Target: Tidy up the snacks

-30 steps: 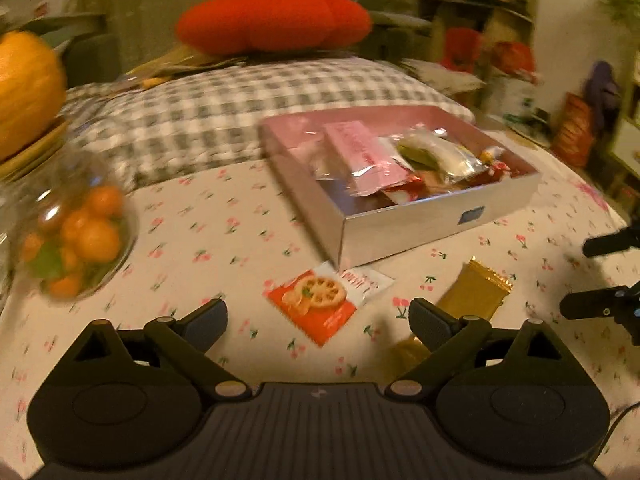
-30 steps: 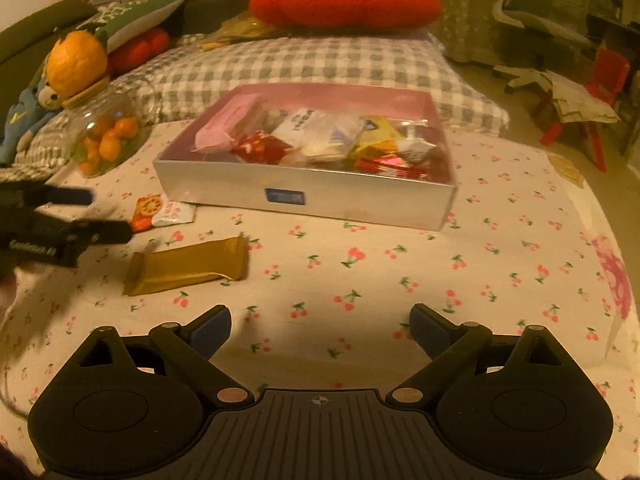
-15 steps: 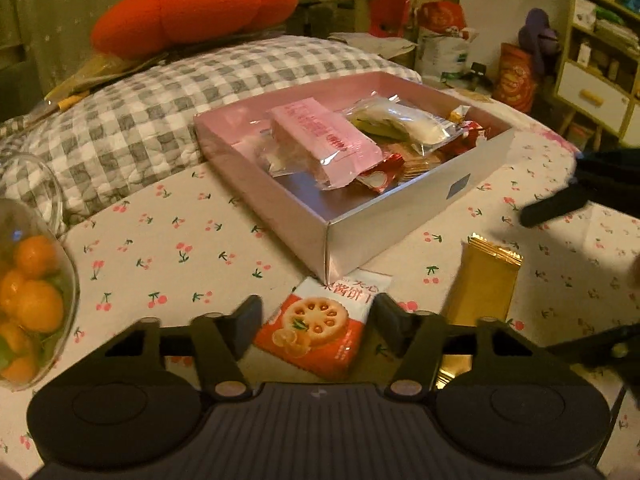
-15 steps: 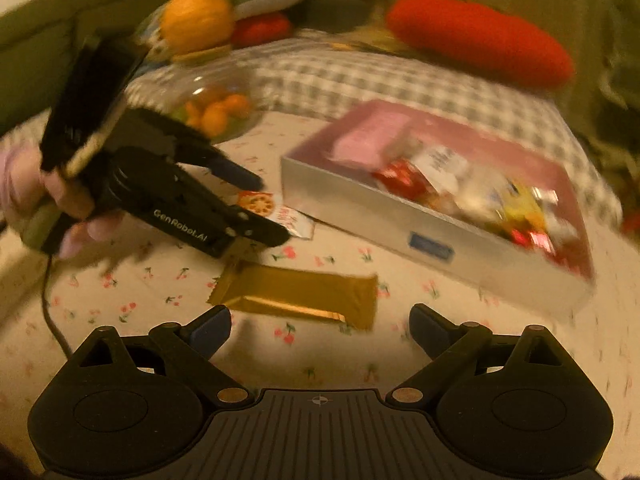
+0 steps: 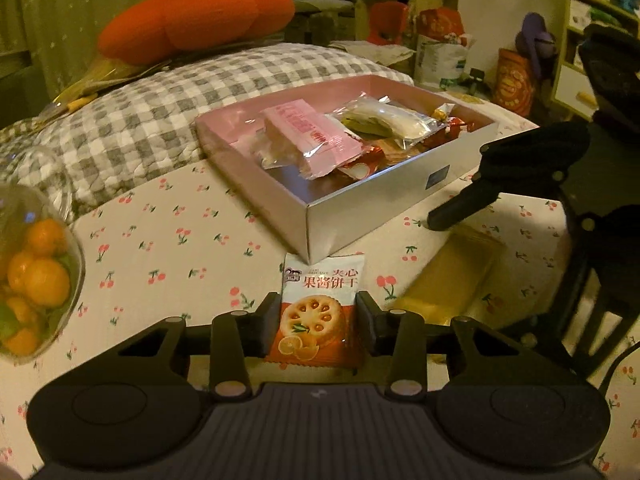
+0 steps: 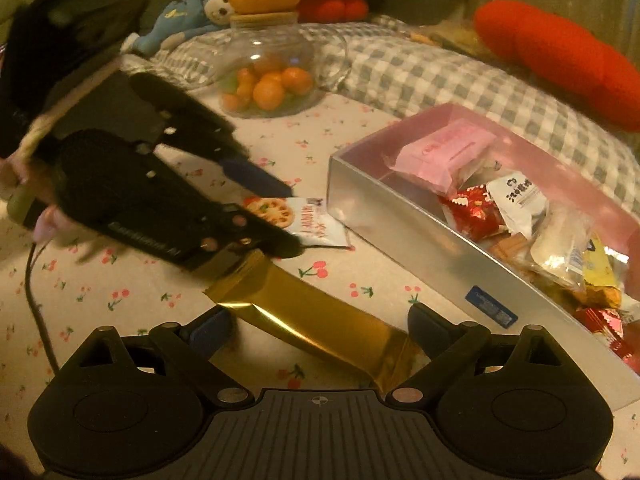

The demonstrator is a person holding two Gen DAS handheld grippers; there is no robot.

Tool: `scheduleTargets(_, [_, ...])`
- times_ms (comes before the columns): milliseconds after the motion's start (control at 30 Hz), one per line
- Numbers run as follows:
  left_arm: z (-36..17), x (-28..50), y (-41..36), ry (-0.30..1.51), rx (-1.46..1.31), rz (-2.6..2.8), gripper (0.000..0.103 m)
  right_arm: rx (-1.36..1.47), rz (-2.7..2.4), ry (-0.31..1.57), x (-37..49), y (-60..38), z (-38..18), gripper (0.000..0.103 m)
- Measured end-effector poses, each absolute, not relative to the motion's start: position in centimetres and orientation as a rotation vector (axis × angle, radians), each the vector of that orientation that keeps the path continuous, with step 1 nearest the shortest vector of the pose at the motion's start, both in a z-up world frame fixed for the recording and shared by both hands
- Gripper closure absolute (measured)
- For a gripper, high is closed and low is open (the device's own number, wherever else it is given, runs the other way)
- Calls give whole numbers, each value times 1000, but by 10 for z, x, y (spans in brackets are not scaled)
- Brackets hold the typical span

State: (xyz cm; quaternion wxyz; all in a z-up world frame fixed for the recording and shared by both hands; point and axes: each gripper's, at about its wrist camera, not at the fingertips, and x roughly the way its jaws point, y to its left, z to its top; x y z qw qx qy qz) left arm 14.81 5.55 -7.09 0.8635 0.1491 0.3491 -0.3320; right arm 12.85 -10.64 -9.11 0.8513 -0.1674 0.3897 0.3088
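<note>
My left gripper (image 5: 318, 316) is closing on the glossy orange-and-white biscuit packet (image 5: 320, 312), its near end hidden, while my right gripper (image 6: 318, 326) gapes over the shiny gold foil bar (image 6: 316, 316).

Biscuit packet (image 5: 320, 312) lies between left tongs (image 5: 318, 326); box (image 5: 376, 216) just beyond; bar (image 6: 320, 320) apparently between right tongs (image 6: 320, 330).

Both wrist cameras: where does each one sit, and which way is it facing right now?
Left wrist: sits on the left gripper, facing down along its closing jaws at the biscuit packet between them, snack box beyond; right gripper at right.
Right wrist: sits on the right gripper, open astride the gold bar; left gripper and a hand at left.
Shared: packet, bar, box, fruit jar.
</note>
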Motion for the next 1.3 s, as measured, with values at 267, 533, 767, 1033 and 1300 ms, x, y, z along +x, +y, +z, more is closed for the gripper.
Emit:
scheduleTargets(267, [-69, 136, 62, 758, 263, -585, 66, -313, 558, 827, 128, -117, -84, 53])
scheduleTargets(533, [-66, 118, 62, 822, 187, -440, 65, -255, 480, 877, 112, -135, -75, 74])
scheduleTargets(767, [-61, 101, 56, 917, 143, -348, 63, -203, 340, 964, 97, -147, -68, 74])
scheduleTargets(1033, [-61, 73, 51, 928, 110, -276, 41, -86, 248, 950, 70, -173, -69, 59])
scheduleTargets(1300, [-71, 50, 59, 790, 198, -286, 14, -170, 299, 834, 46, -176, -78, 24])
